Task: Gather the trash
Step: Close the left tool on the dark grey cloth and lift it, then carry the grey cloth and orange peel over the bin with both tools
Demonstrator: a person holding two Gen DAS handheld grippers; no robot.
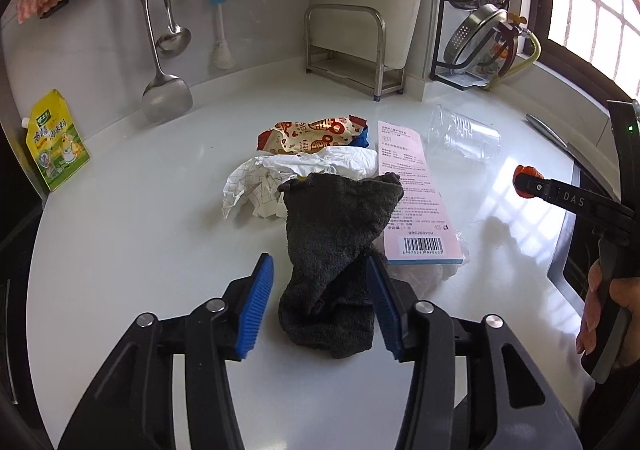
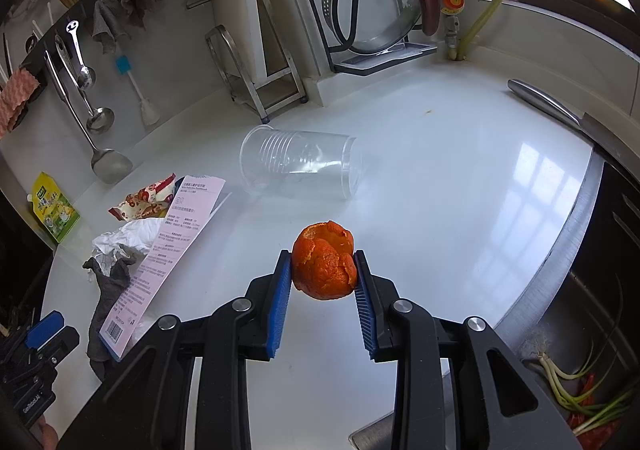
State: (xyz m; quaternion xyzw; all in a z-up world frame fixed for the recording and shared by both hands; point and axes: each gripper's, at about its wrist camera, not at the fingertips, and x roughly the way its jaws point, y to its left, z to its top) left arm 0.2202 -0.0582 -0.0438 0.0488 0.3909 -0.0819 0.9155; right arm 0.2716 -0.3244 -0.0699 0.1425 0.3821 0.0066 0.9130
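Currently right gripper (image 2: 323, 270) clamped on hollow orange tangerine peel (image 2: 324, 262), held above white glossy surface (image 2: 460, 177). Left gripper (image 1: 320, 290) spread wide around dark grey terry cloth rag (image 1: 336, 250); one blue pad touching cloth, nothing pinched.

Progress, judged: early. Only peel picked up; no bin visible in either view. Left on surface: crumpled white paper (image 1: 280, 177), red-and-cream printed snack wrapper (image 1: 312, 133), pink flat cardboard package (image 1: 412, 189), clear ribbed plastic cup (image 2: 300, 165) lying on its side. Wrapper, paper, rag and package bunched together and touching; cup apart.

Readable text: "BBC2001CH" plus barcode on pink package, rest Chinese small print, illegible. "DAS" on right gripper body. Yellow-green spouted seasoning pouch (image 1: 56, 141) at wall, Chinese label, not readable.
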